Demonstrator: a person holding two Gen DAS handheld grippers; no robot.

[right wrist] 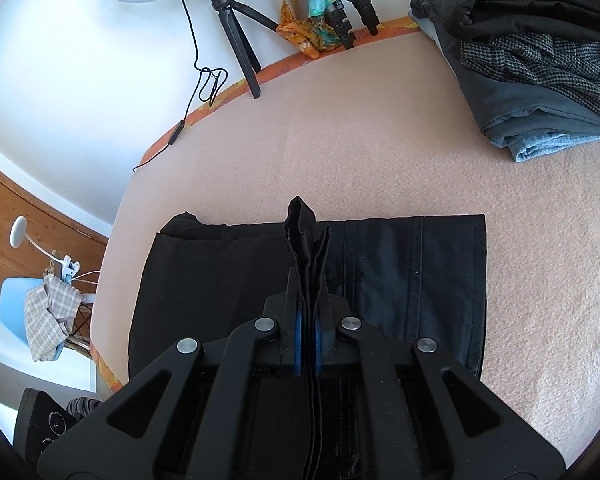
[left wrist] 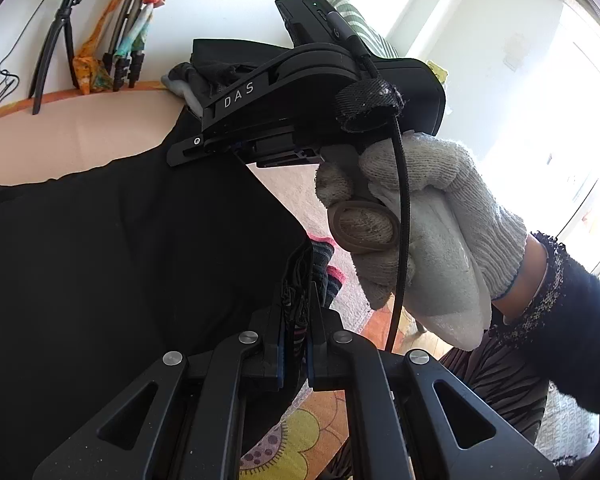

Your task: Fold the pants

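Step in hand: both tools lift one edge of the black cloth pants (right wrist: 236, 280) above the beige felt worktop (right wrist: 340, 152), apparently mid-fold.
Left tool (left wrist: 296, 316): clamped on bunched fabric.
Right tool (right wrist: 308, 304): closed on a raised pleat.
Next move: likely carrying the edge across, evenly.
Right view only: folded clothes pile (right wrist: 540, 60), far right.
Left view only: white-gloved right hand (left wrist: 420, 224).
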